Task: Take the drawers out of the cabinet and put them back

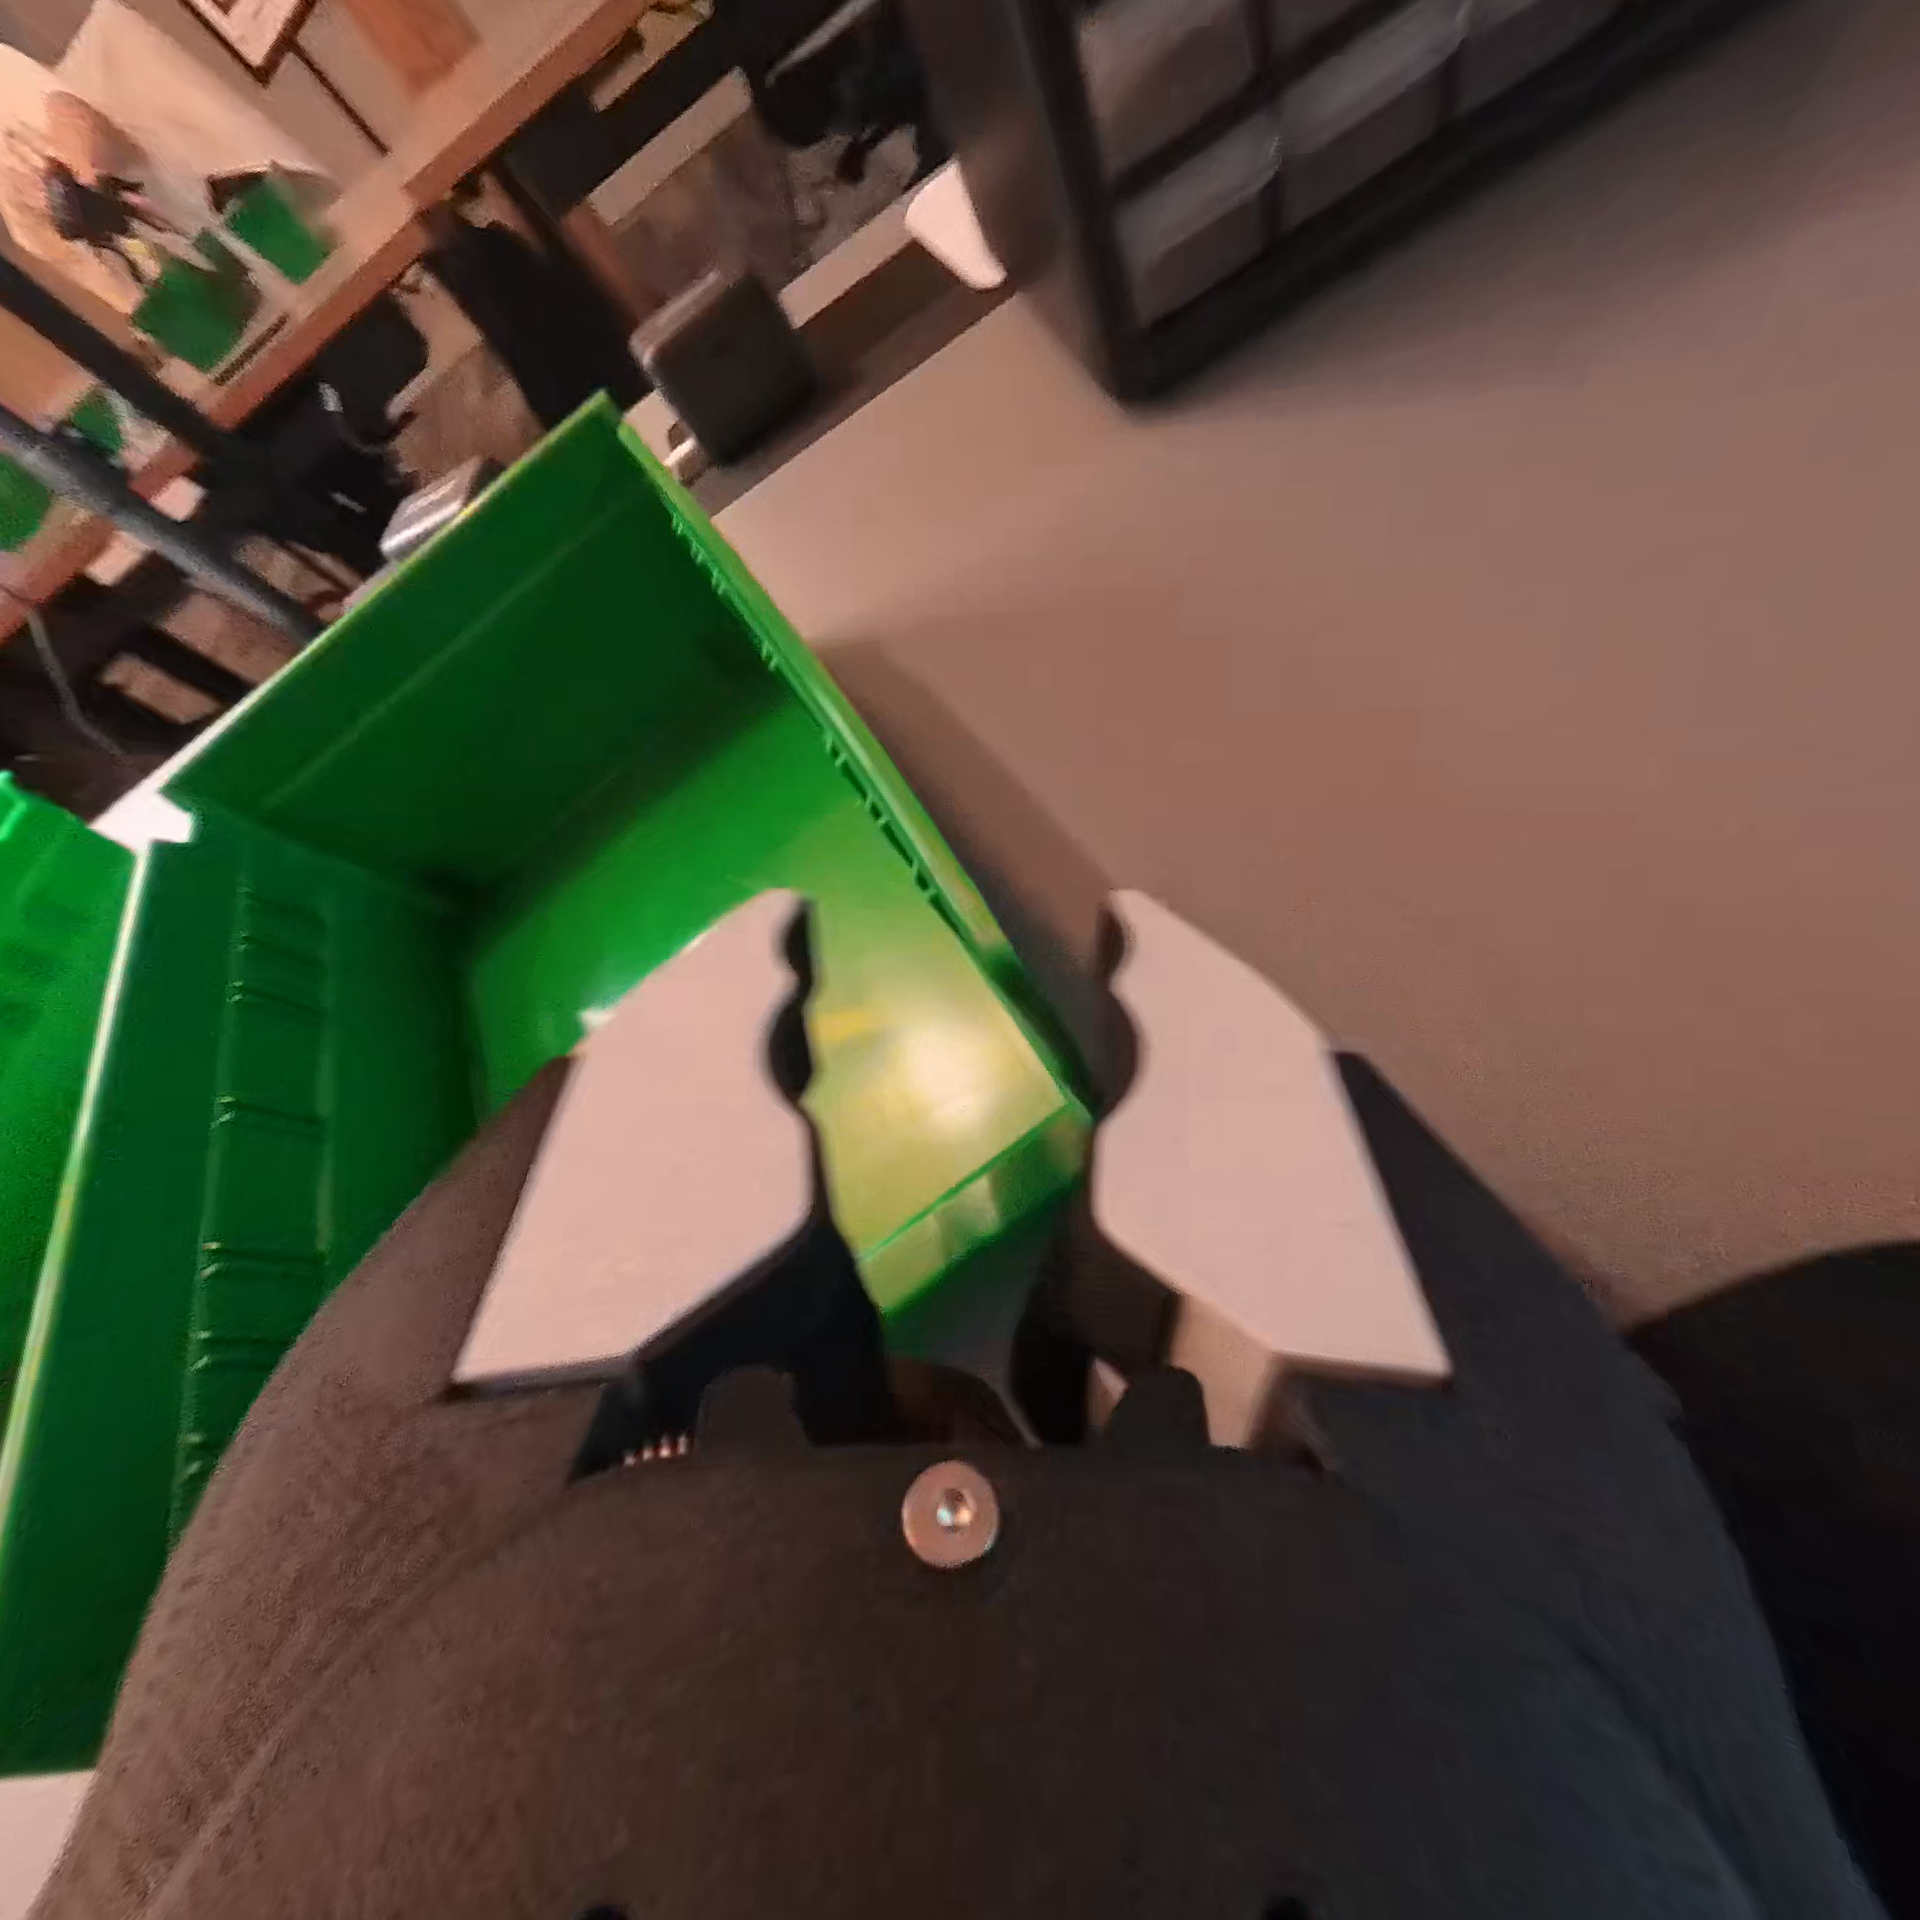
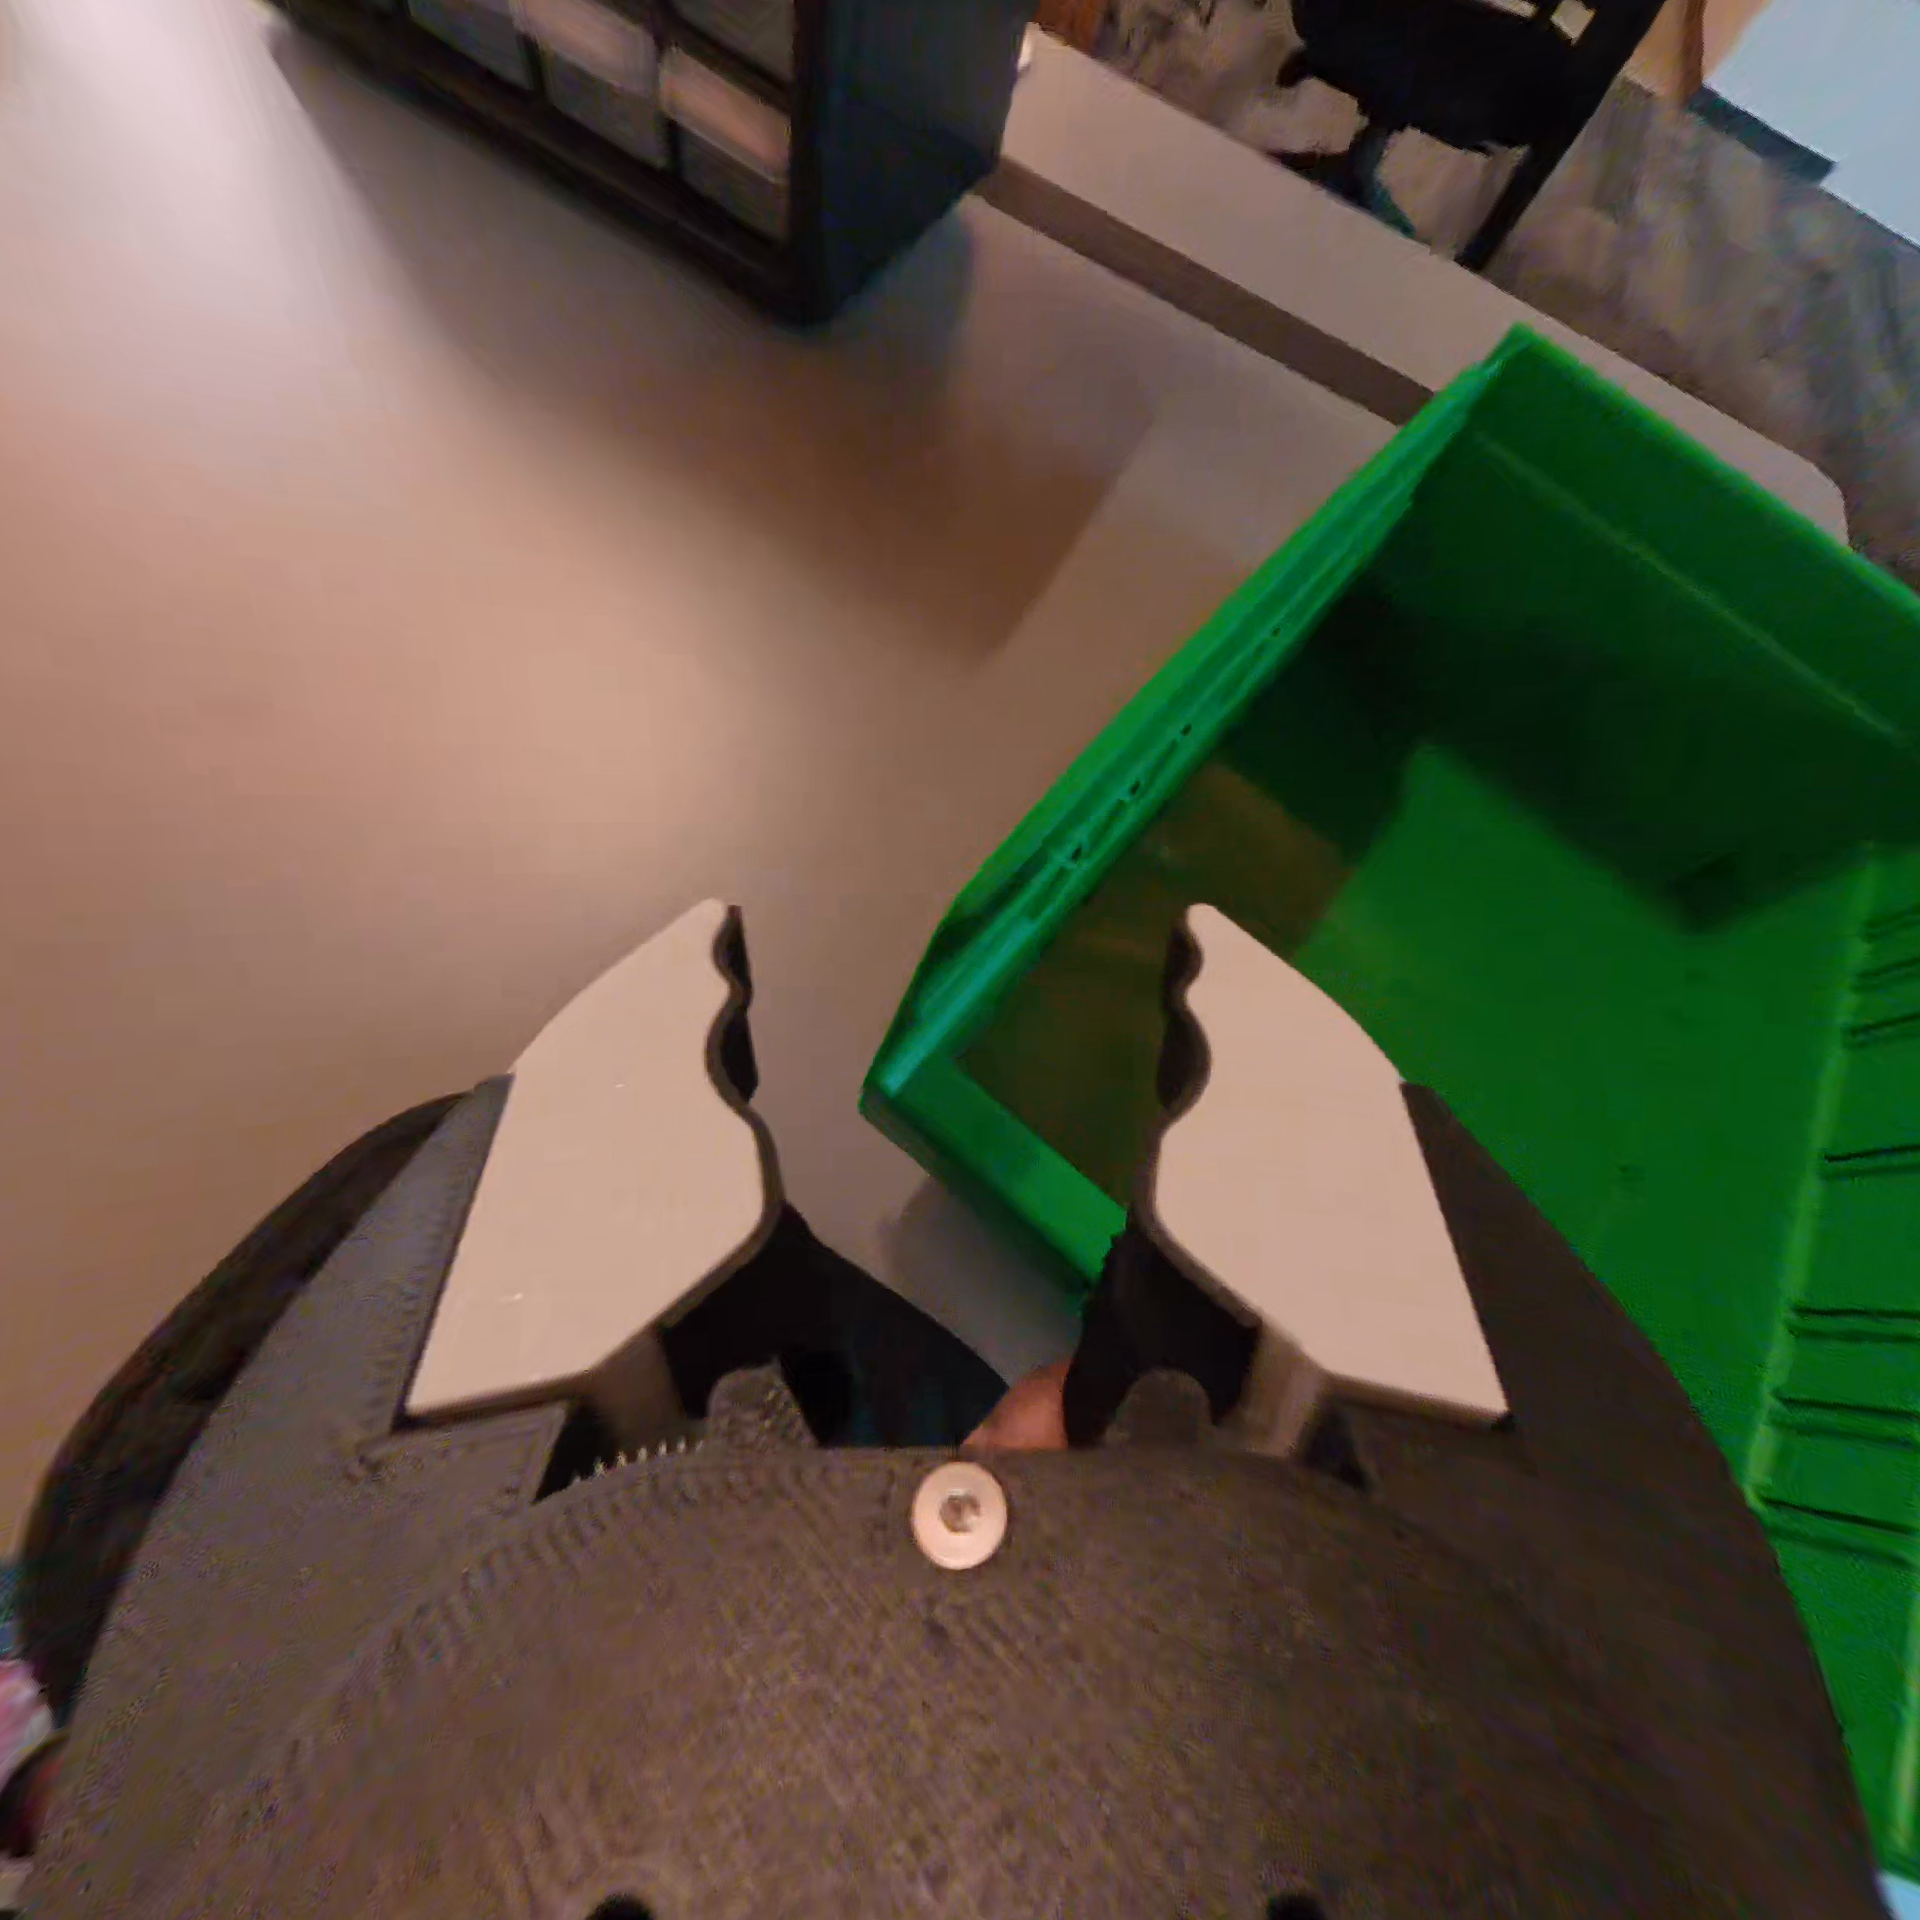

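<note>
A black cabinet (image 1: 1299, 156) with translucent grey drawers stands at the far end of the grey table, all drawers in it; it also shows in the right wrist view (image 2: 665, 94). My left gripper (image 1: 951, 997) is partly open and straddles the near right corner of an empty green bin (image 1: 499, 727): left finger inside, right finger outside against the wall. My right gripper (image 2: 961, 1018) is wide open over the near left corner of an empty green bin (image 2: 1558, 831), right finger inside, left finger outside. Neither holds a drawer.
A second green bin (image 1: 52, 987) sits at the far left. A dark box (image 1: 727, 353) stands past the table edge. The bare grey tabletop (image 2: 416, 623) runs between me and the cabinet. A desk with green items (image 1: 239, 260) is in the background.
</note>
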Motion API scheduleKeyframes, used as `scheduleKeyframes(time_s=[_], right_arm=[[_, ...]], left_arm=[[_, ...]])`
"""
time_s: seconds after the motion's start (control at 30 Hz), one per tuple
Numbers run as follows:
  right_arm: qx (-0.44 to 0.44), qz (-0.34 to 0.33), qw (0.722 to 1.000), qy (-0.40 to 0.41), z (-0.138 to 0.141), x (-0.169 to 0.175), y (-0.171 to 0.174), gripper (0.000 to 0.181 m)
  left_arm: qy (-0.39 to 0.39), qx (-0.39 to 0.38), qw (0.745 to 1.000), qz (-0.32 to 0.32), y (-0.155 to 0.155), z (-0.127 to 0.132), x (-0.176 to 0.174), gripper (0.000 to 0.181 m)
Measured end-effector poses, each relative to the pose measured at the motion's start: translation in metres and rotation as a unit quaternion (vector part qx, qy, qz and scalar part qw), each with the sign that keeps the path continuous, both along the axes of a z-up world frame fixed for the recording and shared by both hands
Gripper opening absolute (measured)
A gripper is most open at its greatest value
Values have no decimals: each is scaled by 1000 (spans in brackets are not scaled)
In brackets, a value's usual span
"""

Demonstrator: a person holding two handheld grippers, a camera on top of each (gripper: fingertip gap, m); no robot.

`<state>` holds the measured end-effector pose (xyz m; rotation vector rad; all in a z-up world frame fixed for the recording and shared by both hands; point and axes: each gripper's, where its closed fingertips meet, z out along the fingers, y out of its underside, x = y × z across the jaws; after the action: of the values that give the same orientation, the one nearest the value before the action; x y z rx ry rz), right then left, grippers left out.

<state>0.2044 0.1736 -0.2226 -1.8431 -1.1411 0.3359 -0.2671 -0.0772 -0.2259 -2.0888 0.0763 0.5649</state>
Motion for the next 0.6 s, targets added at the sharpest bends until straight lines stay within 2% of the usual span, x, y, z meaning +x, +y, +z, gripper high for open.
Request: scheduleKeyframes(time_s=[0.03, 0.07, 0.2, 0.3, 0.4, 0.6], right_arm=[[5, 0, 1000, -18, -8, -3, 1, 68], [14, -11, 999, -37, -14, -2, 4, 52], [29, -30, 997, -59, -21, 7, 8, 18], [31, -36, 997, -59, -22, 19, 6, 16], [25, -27, 998, -44, -22, 22, -4, 15], [25, -16, 999, -34, -23, 18, -10, 15]], left_arm=[[1, -5, 1000, -9, 2, -6, 1, 33], [-7, 3, 1000, -12, 2, -6, 2, 20], [-3, -4, 1000, -19, -17, -7, 0, 16], [-44, 13, 999, -20, -31, -6, 5, 13], [-46, 25, 998, -18, -38, -6, 14, 11], [-30, 27, 999, -29, -30, -5, 35, 12]])
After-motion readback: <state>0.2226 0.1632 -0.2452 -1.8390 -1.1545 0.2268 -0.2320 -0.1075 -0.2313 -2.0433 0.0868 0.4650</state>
